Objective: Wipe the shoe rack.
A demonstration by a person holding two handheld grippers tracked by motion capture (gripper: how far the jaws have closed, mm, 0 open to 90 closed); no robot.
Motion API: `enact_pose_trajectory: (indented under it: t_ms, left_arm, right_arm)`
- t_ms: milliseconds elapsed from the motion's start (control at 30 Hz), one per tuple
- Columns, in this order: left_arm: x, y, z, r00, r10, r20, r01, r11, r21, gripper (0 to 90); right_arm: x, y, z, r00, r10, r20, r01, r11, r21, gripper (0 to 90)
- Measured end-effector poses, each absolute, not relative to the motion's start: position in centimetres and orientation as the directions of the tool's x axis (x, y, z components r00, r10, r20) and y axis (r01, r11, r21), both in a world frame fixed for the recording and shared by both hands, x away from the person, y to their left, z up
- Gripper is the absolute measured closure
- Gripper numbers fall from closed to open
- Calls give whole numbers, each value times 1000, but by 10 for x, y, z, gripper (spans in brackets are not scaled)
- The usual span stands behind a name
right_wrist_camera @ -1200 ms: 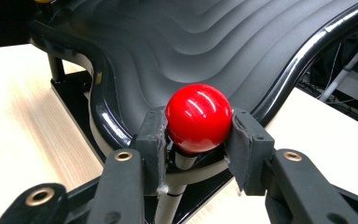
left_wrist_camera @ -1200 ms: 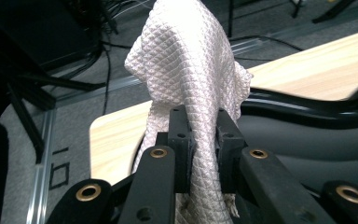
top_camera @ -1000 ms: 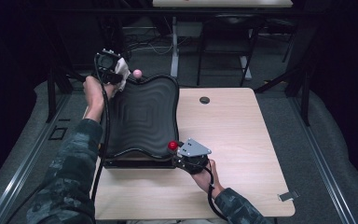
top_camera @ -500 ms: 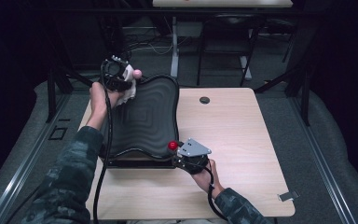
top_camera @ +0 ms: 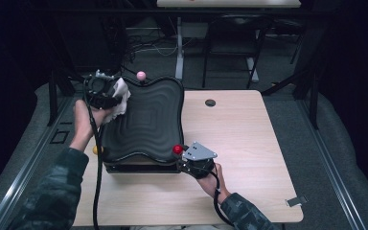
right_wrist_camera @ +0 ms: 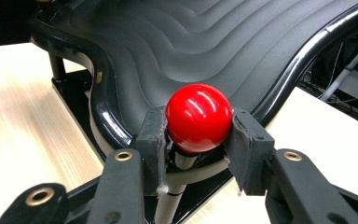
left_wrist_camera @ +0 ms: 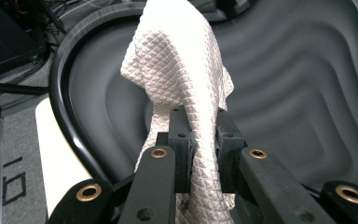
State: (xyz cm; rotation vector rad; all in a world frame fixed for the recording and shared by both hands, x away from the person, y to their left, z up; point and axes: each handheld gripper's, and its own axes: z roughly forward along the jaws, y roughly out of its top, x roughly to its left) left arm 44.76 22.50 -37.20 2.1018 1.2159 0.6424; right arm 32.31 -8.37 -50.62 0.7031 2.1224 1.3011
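A black tray (top_camera: 146, 124) with a rippled, stepped surface stands on a base on the wooden table. My left gripper (top_camera: 106, 94) is at the tray's far left corner, shut on a white quilted cloth (left_wrist_camera: 179, 74) that hangs over the tray's surface (left_wrist_camera: 298, 93); the cloth (top_camera: 120, 93) drapes beside the hand. My right gripper (top_camera: 191, 160) is at the tray's near right corner, shut on a red ball knob (right_wrist_camera: 199, 117) on a short stem; the knob (top_camera: 177, 149) sits just outside the tray's glossy rim (right_wrist_camera: 303, 51).
A pink ball knob (top_camera: 141, 75) stands at the tray's far edge and a yellow one (top_camera: 95, 150) at its near left corner. A small dark disc (top_camera: 210, 102) lies on the table (top_camera: 249, 143) right of the tray. A grey clip (top_camera: 295, 201) lies near the table's front right corner.
My left gripper with the cloth has moved from beyond the tray's far left corner toward the person and onto the tray's left edge. The right gripper has stayed on the red knob.
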Motion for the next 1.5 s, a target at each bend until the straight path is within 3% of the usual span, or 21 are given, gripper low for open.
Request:
enact_pose_trajectory:
  t_ms: [300,367,633,867,1133,1267,1500]
  left_arm:
    - [383,239,-394,502,863,65,575,-388,720,806]
    - [369,240,-399,507,857,90,571,-412,710,806]
    - [332,260,-415,427,901,73,575,-333,747,803]
    - [328,268,-432,370,926,68,618,-301,726,799]
    - [322,273,-437,330,942,59,602,-258,755,798]
    - [326,282,-437,317,948,14,607,-214,766,800]
    - [329,291,-440,282,958,47,618,-218,755,805]
  right_arm:
    - [323,-84,-506,-715,676,-179,151,400,904,603]
    - [323,-84,-505,-713,677,-179,154,401,903,603]
    - [323,-84,-505,-713,678,-176,159,401,902,602]
    - [324,-83,-504,-715,676,-178,157,403,901,602]
    - [324,-83,-504,-716,675,-180,157,407,900,603]
    - [324,-83,-504,-718,672,-184,153,410,899,603]
    - [324,-83,-504,-716,673,-185,159,415,896,603]
